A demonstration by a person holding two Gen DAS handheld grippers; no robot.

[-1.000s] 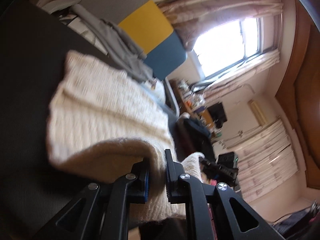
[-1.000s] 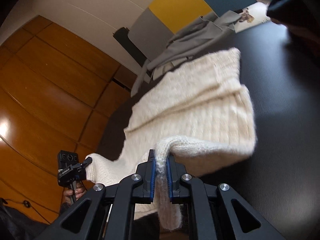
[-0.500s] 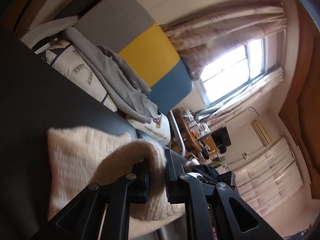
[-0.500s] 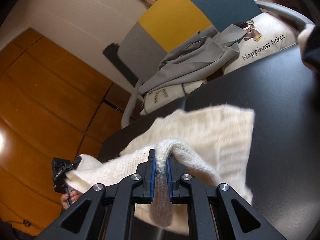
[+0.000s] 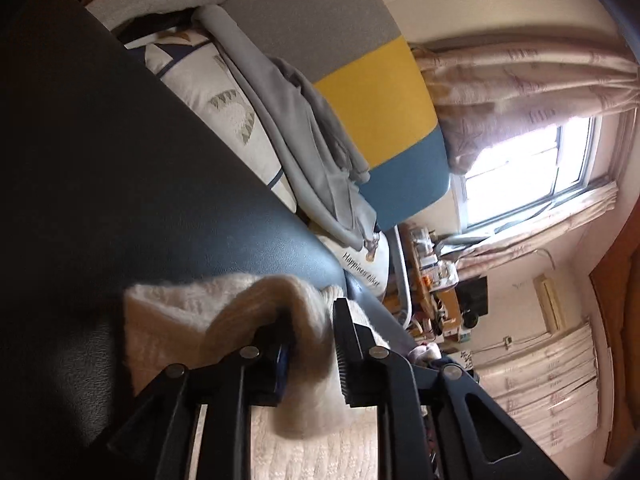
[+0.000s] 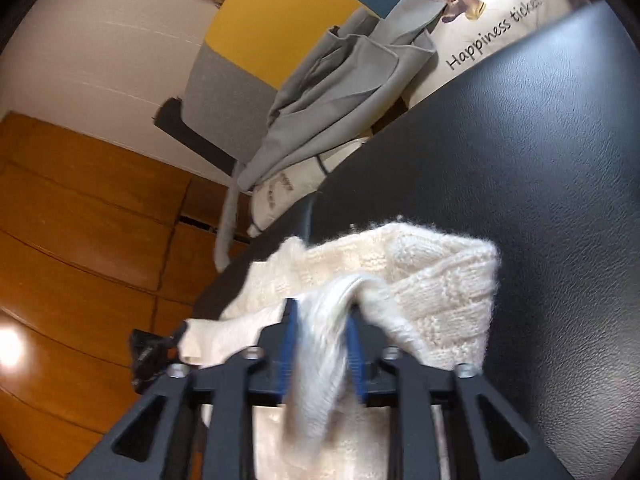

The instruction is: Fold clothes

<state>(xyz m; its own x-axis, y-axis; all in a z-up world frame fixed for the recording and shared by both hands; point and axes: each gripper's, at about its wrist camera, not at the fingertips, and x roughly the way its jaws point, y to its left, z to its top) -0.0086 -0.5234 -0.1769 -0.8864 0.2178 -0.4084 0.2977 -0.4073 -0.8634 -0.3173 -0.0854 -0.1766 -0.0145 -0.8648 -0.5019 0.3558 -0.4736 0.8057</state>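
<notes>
A cream knitted sweater (image 5: 176, 320) lies folded over on the black leather surface (image 5: 120, 168). My left gripper (image 5: 312, 328) has its jaws parted, and a fold of the sweater lies loose between them. In the right wrist view the sweater (image 6: 436, 292) is bunched in front of my right gripper (image 6: 320, 320). Its jaws are parted too, and a blurred fold of the knit slips down between them. The left gripper (image 6: 148, 356) shows small at the sweater's far corner.
A grey garment (image 6: 340, 92) is draped over white printed pillows (image 6: 492, 36) and a grey, yellow and blue headboard (image 5: 360, 92) at the surface's far edge. Orange wooden panels (image 6: 80, 240) stand on the left of the right wrist view. A bright window (image 5: 532, 168) and cluttered shelves are beyond.
Both grippers carried the sweater's edge forward over the rest of it, then opened. The knit now slides out of the parted jaws.
</notes>
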